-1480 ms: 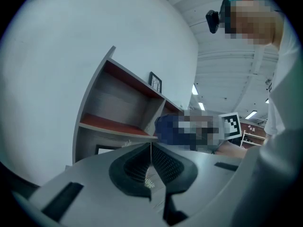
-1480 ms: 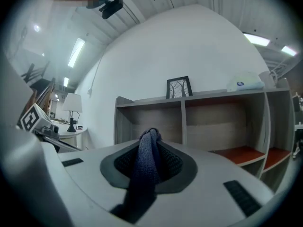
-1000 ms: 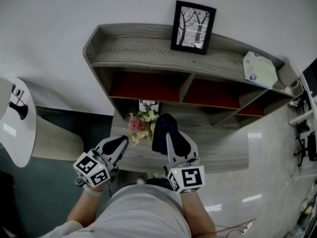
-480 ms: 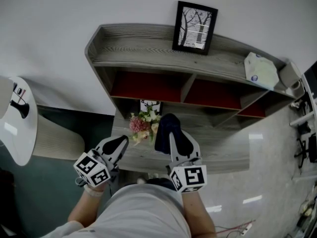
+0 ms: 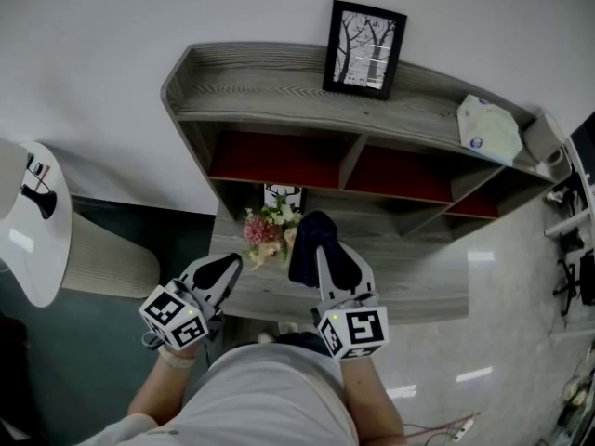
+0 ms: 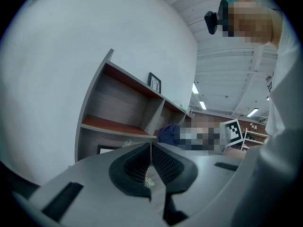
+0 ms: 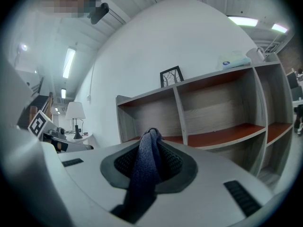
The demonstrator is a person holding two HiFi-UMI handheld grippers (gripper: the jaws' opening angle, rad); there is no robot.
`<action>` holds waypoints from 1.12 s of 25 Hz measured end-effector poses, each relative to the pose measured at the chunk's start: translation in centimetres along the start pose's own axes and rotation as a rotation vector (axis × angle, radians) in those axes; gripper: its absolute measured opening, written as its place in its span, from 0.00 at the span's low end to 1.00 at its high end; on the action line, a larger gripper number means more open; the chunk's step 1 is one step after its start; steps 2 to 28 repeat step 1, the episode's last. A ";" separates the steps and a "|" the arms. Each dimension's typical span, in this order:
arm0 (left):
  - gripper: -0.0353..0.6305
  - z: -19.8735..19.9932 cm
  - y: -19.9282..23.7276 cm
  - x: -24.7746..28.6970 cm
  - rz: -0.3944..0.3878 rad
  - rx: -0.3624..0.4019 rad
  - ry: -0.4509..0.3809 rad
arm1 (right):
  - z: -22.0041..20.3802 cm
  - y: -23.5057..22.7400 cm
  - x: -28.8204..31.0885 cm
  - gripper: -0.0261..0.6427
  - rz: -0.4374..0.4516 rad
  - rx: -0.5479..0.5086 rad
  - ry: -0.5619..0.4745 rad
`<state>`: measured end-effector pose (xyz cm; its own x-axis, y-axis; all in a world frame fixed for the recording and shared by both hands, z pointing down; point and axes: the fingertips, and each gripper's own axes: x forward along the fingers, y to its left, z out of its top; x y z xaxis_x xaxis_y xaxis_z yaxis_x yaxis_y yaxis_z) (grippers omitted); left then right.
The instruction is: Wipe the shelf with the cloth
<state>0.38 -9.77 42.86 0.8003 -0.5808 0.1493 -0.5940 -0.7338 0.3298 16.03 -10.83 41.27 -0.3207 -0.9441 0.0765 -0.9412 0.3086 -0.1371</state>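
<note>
Clamping the cloth (image 5: 307, 236), the right gripper (image 5: 325, 256) is holding it at the shelf's (image 5: 418, 282) lower board beside the flowers (image 5: 264, 231); the left gripper (image 5: 224, 269) is hanging clenched, empty.

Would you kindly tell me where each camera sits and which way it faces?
Head view: on the head, looking steeply down at the shelf; left tool, right tool, forearms, torso show.
Left gripper view: on the left tool, facing along the shelf; its shut jaws show.
Right gripper view: on the right tool, facing the shelf; jaws grip the cloth.
All share the frame.
</note>
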 end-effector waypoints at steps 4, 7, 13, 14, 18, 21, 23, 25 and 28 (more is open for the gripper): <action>0.08 -0.1 -0.1 0.0 0.001 0.000 0.001 | 0.0 0.0 0.0 0.14 0.001 0.001 0.000; 0.08 -0.1 -0.1 0.0 0.001 0.000 0.001 | 0.0 0.0 0.0 0.14 0.001 0.001 0.000; 0.08 -0.1 -0.1 0.0 0.001 0.000 0.001 | 0.0 0.0 0.0 0.14 0.001 0.001 0.000; 0.08 -0.1 -0.1 0.0 0.001 0.000 0.001 | 0.0 0.0 0.0 0.14 0.001 0.001 0.000; 0.08 -0.1 -0.1 0.0 0.001 0.000 0.001 | 0.0 0.0 0.0 0.14 0.001 0.001 0.000; 0.08 -0.1 -0.1 0.0 0.001 0.000 0.001 | 0.0 0.0 0.0 0.14 0.001 0.001 0.000; 0.08 -0.1 -0.1 0.0 0.001 0.000 0.001 | 0.0 0.0 0.0 0.14 0.001 0.001 0.000; 0.08 -0.1 -0.1 0.0 0.001 0.000 0.001 | 0.0 0.0 0.0 0.14 0.001 0.001 0.000; 0.08 -0.1 -0.1 0.0 0.001 0.000 0.001 | 0.0 0.0 0.0 0.14 0.001 0.001 0.000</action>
